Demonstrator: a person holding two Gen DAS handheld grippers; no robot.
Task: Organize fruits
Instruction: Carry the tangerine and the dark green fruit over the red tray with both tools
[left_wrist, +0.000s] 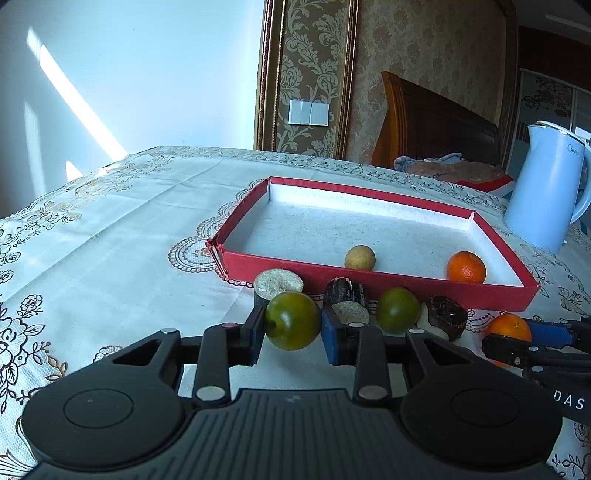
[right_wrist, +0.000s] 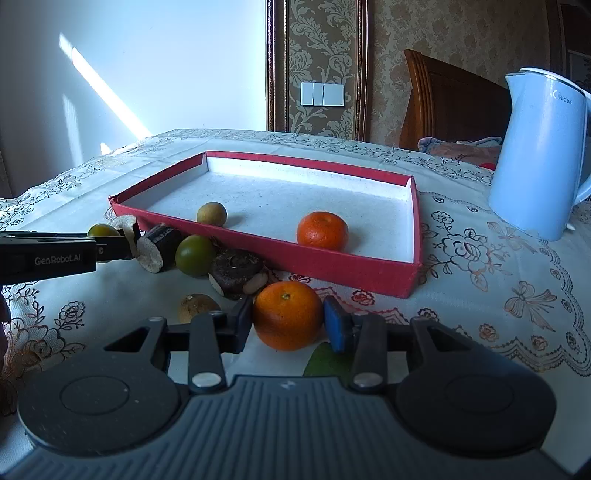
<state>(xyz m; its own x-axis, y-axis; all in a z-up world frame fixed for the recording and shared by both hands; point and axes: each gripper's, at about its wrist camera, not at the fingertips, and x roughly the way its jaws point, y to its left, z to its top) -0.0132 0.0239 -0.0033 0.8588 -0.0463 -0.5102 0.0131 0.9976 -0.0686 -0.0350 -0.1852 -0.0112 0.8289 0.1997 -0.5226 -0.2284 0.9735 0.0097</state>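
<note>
My left gripper (left_wrist: 293, 326) is shut on a green round fruit (left_wrist: 293, 320), with a pad pressed against each side of it, just in front of the red tray (left_wrist: 369, 275). My right gripper (right_wrist: 289, 325) is shut on an orange (right_wrist: 288, 315) near the tray's front wall (right_wrist: 332, 266). Inside the white-lined tray lie a small tan fruit (left_wrist: 359, 257) and another orange (left_wrist: 466, 266). A second green fruit (left_wrist: 398, 309) rests on the cloth between the two grippers. From the right wrist view the left gripper (right_wrist: 118, 243) shows side-on at the left.
Two dark cane pieces with pale cut ends (left_wrist: 345, 299) (left_wrist: 279, 282) and a dark brown round lump (left_wrist: 445, 317) lie along the tray's front. A small brown fruit (right_wrist: 197, 306) sits on the cloth. A pale blue kettle (right_wrist: 539, 155) stands to the right of the tray.
</note>
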